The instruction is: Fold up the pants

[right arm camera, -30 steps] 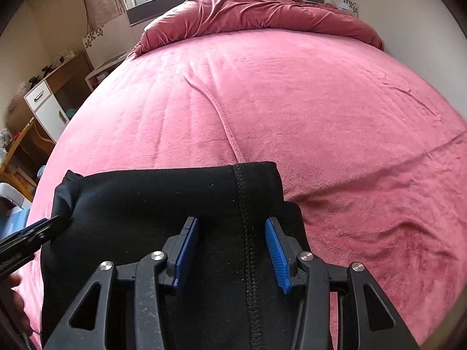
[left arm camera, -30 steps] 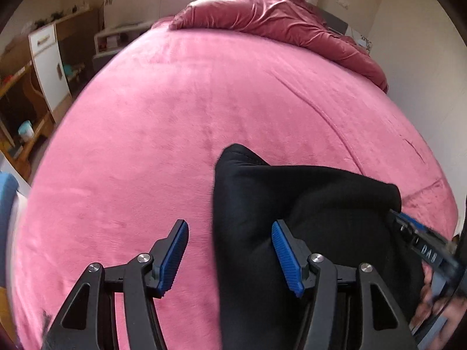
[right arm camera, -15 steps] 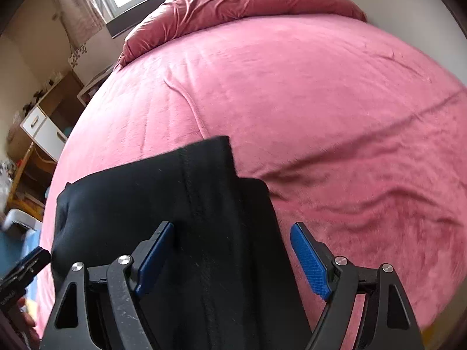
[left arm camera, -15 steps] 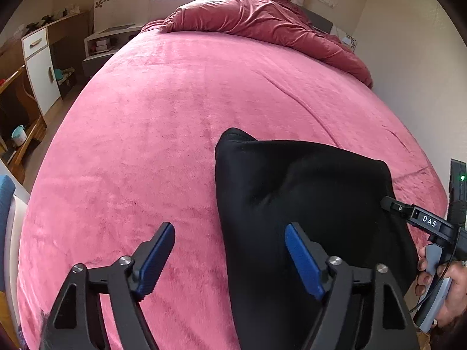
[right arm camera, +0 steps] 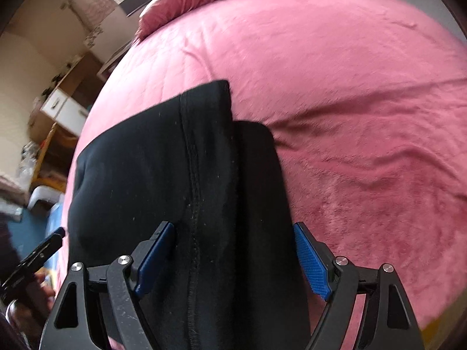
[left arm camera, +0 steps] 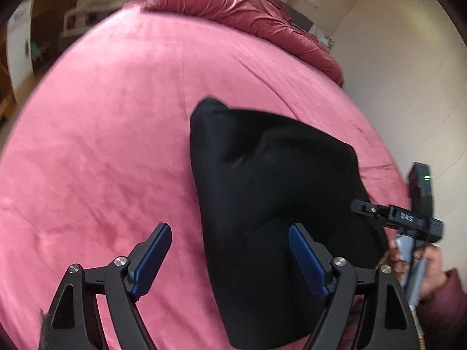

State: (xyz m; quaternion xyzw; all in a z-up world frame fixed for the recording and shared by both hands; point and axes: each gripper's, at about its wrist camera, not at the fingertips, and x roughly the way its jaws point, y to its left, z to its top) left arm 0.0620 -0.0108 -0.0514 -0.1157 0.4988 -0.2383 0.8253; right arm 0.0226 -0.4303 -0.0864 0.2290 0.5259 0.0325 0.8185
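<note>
Both tongs stand with their blue ribbed pads spread wide over a folded pair of black pants. On the left tongs the jaws are opening: one pad hangs over bare bedding, the other over the pants' near edge, and neither pad presses on the cloth. The right tongs also have their jaws apart, with the cloth running between the pads but not pinched; whether the left-side pad brushes the fabric cannot be told. The pants lie flat on the bed, ahead of and beneath both tongs, as a thick, soft-cornered bundle of smooth matte knit; from the right wrist view a raised stitched seam runs lengthwise down the top layer toward the tongs, and a lower layer sticks out as a step on the right. The bed's cover is a plush pink fleece with a short nap, creased into shallow ridges to the right of the right tongs. Beyond the tongs, at the far end of the bed, lies a bunched, darker rose quilt with a slight sheen. In the left wrist view the right tongs' black body, and the hand gripping its handle, sit just past the pants' right edge.
</note>
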